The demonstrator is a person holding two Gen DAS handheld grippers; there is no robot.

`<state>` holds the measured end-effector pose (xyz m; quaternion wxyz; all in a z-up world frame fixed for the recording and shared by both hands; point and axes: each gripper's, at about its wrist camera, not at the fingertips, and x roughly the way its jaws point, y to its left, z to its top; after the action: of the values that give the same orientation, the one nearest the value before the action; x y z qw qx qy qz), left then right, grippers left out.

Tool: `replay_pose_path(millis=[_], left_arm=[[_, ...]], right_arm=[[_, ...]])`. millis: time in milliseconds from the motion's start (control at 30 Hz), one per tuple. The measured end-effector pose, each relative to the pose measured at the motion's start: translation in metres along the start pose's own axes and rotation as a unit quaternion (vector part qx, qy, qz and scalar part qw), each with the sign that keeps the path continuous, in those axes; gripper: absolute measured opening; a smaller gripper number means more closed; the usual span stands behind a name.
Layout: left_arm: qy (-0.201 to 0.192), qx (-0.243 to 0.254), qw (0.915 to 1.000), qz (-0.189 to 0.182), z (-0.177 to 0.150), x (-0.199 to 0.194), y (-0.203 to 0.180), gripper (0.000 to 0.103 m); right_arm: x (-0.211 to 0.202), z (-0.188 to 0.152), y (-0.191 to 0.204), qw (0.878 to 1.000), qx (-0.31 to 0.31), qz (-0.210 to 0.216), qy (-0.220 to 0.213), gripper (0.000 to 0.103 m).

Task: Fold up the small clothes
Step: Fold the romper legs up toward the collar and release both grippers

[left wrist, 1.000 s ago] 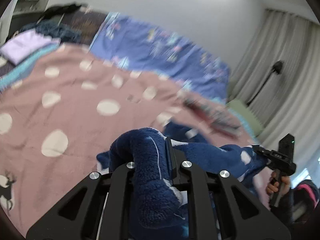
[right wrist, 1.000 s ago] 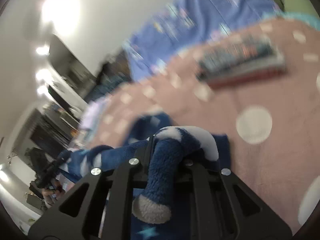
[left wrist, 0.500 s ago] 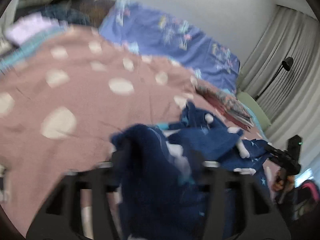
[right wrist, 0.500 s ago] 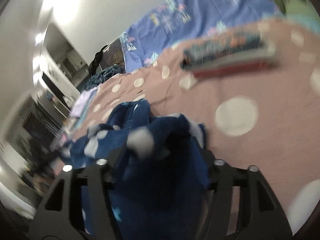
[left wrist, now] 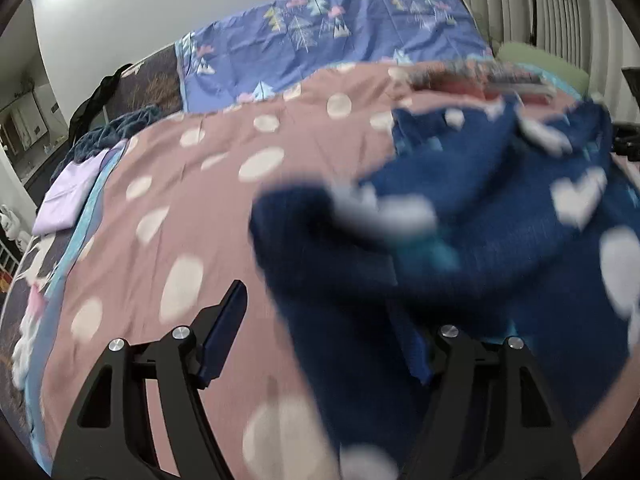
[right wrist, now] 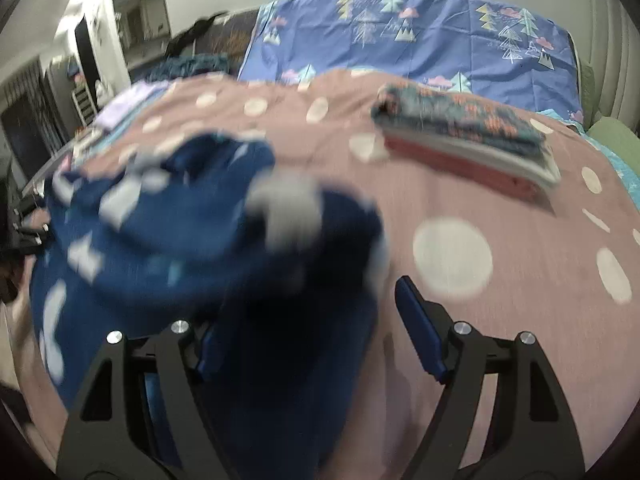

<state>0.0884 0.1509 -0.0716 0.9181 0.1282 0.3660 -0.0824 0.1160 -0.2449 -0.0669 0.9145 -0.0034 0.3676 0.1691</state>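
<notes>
Both tools are opening, jaws wide. Blue fleece garment lies loose between the left tool and right tool fingers, unpinched. Bedspread underneath; folded stack beyond.

The left tongs are matte black, each arm a flat plate cut with a long triangular window. Two round silver screw heads sit on each arm, at about 8 and 4 o'clock in the left wrist view. A dark blue pad lines the inner face of the finger at 8 o'clock. The right tongs have the same black plates, silver screws and triangular cut-outs, with a blue pad at 4 o'clock.
</notes>
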Motion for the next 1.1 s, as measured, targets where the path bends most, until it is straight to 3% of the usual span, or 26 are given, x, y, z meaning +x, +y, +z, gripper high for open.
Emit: replay_pose_path(millis=[133, 200, 267, 367, 433, 500, 533, 567, 600, 667, 733, 767, 800, 833, 967, 1067, 1100], left_arm=[[-0.019, -0.083, 0.9946, -0.059, 0.037, 0.026, 0.034, 0.072], [-0.002, -0.133, 0.9882, -0.076, 0.044, 0.046, 0.051, 0.072], [0.022, -0.176, 0.9798, -0.093, 0.043, 0.063, 0.063, 0.07], [0.057, -0.216, 0.9658, -0.132, 0.037, 0.083, 0.071, 0.044], [0.062, -0.223, 0.9627, -0.141, 0.036, 0.089, 0.069, 0.04], [0.06, -0.224, 0.9611, -0.15, 0.038, 0.09, 0.066, 0.021], [0.056, -0.227, 0.9606, -0.15, 0.039, 0.089, 0.067, 0.014], [0.052, -0.229, 0.9605, -0.149, 0.04, 0.086, 0.067, 0.012], [0.044, -0.229, 0.961, -0.148, 0.041, 0.081, 0.067, 0.011], [0.015, -0.216, 0.9662, -0.14, 0.043, 0.061, 0.067, 0.011], [0.016, -0.199, 0.9726, -0.118, 0.04, 0.057, 0.064, 0.012], [0.027, -0.194, 0.9753, -0.103, 0.038, 0.063, 0.063, 0.018], [0.043, -0.191, 0.9768, -0.087, 0.037, 0.069, 0.062, 0.037], [0.06, -0.188, 0.9779, -0.068, 0.033, 0.075, 0.061, 0.042], [0.042, -0.188, 0.9803, -0.046, 0.025, 0.049, 0.055, 0.049], [0.008, -0.151, 0.9885, -0.002, 0.034, 0.009, 0.037, 0.05], [-0.006, -0.137, 0.9906, -0.009, 0.039, -0.005, 0.025, 0.053]], right_arm=[[0.014, 0.032, -0.025, 0.997, 0.072, 0.037, -0.015, 0.077], [0.027, 0.041, -0.044, 0.991, 0.126, 0.053, -0.007, 0.068], [0.041, 0.041, -0.057, 0.983, 0.166, 0.082, 0.012, 0.048], [0.055, 0.036, -0.066, 0.974, 0.19, 0.116, 0.029, 0.046], [0.066, 0.034, -0.07, 0.969, 0.201, 0.138, 0.042, 0.046], [0.072, 0.034, -0.071, 0.965, 0.21, 0.151, 0.05, 0.045], [0.073, 0.034, -0.07, 0.964, 0.213, 0.151, 0.05, 0.026], [0.072, 0.035, -0.069, 0.963, 0.214, 0.155, 0.049, 0.014], [0.065, 0.036, -0.068, 0.962, 0.218, 0.161, 0.036, 0.014], [0.043, 0.04, -0.064, 0.962, 0.213, 0.173, -0.006, 0.015], [0.039, 0.041, -0.062, 0.968, 0.199, 0.149, -0.007, 0.02], [0.047, 0.04, -0.06, 0.974, 0.188, 0.122, 0.017, 0.026], [0.055, 0.036, -0.059, 0.976, 0.189, 0.102, 0.041, 0.028], [0.061, 0.031, -0.061, 0.975, 0.198, 0.087, 0.058, 0.032], [0.039, 0.007, -0.073, 0.964, 0.236, 0.115, 0.028, 0.039], [0.025, -0.002, -0.089, 0.956, 0.26, 0.137, 0.017, 0.039], [0.023, -0.004, -0.095, 0.952, 0.269, 0.143, 0.014, 0.039]])
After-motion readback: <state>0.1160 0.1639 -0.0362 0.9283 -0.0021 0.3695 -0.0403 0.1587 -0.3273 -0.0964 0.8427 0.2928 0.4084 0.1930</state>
